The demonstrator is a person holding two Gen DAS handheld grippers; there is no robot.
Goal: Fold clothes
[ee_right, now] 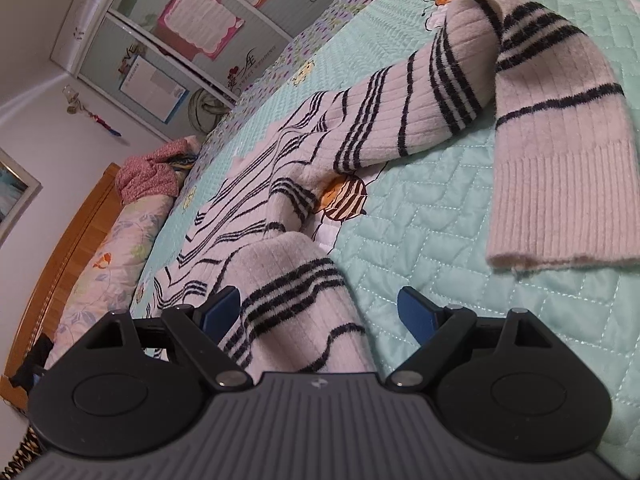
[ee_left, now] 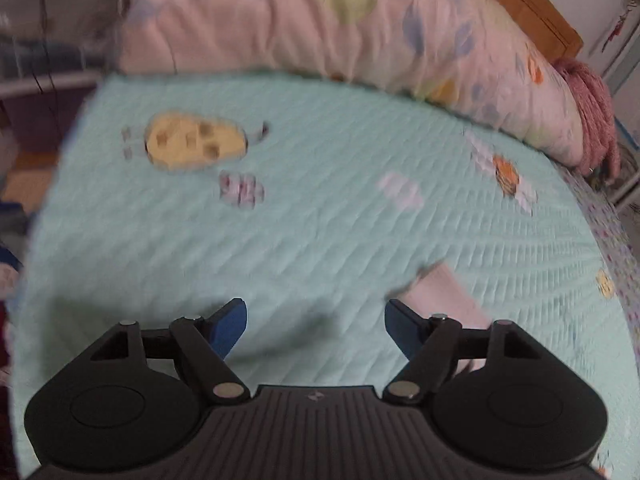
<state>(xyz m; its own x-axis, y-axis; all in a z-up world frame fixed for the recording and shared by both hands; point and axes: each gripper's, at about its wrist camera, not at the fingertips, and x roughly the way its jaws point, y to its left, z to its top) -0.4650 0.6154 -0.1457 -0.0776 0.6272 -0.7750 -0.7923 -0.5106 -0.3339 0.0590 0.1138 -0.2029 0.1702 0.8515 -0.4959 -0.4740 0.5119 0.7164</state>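
Striped sweater on mint quilt, jaws apart

A mint quilt covers the bed, with a floral duvet rolled along the wooden headboard and a cabinet beyond.
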